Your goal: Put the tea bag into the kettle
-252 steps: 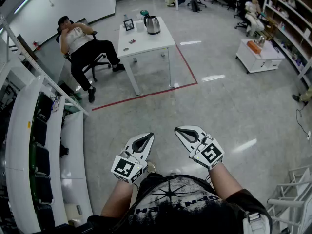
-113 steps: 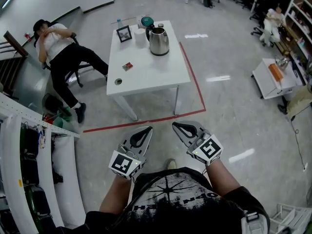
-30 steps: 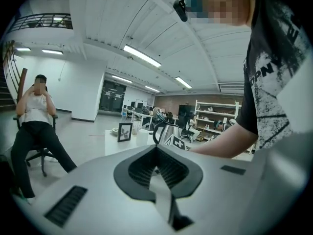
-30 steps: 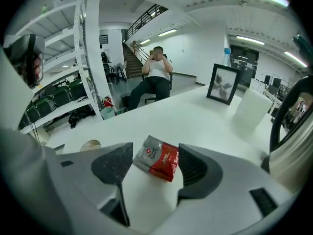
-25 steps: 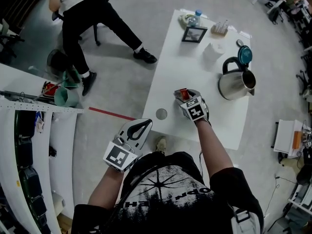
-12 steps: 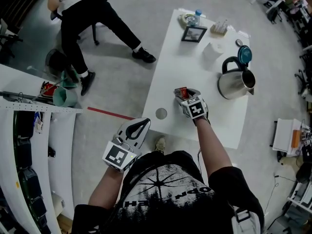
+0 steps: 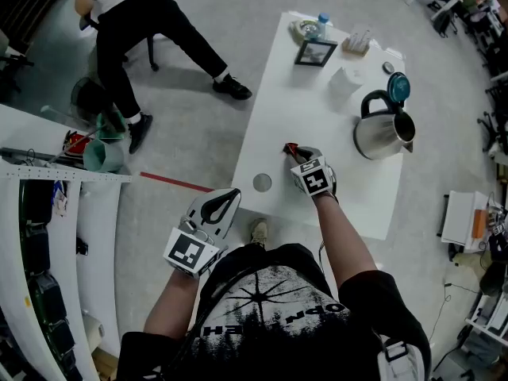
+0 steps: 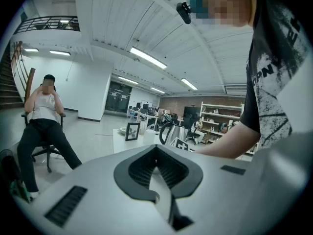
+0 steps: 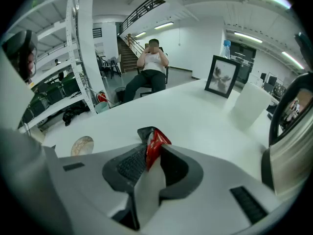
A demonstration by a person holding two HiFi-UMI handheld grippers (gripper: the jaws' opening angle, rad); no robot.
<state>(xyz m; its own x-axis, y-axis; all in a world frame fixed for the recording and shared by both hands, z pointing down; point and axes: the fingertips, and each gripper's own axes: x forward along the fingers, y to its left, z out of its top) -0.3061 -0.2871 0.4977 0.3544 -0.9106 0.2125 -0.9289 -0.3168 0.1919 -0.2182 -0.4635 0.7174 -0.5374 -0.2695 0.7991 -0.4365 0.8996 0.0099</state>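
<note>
Shelving (image 7: 48,236) in white curves down the far left of the head view; above it a seated person (image 7: 151,18) in dark trousers sits on a chair, well apart from the table; a red tape line (image 7: 175,182) runs across the floor towards the table's near-left corner.

Next comes the left gripper (image 7: 222,201), held out over the floor just short of the table's near edge; its own view shows the two jaws clenched tip to tip with nothing between them.

The white table (image 7: 294,101) stretches away from the person; a small round disc (image 7: 262,183) sits near its near-left corner; just to the right of that disc the right gripper (image 7: 298,157) points steeply down at the tabletop. Its jaws have just been closing and now pinch the red tea bag (image 9: 154,145) between their tips; the bag sticks up crumpled above the pads; whether it touches the table cannot be told.

At the far end stand a dark picture frame (image 7: 315,52) and, beside it, a white cylinder (image 7: 349,78); further right is the steel kettle (image 7: 382,133), upright with its black handle, near the table's right edge and apart from the right gripper; a teal round object (image 7: 398,88) lies just beyond the kettle.
</note>
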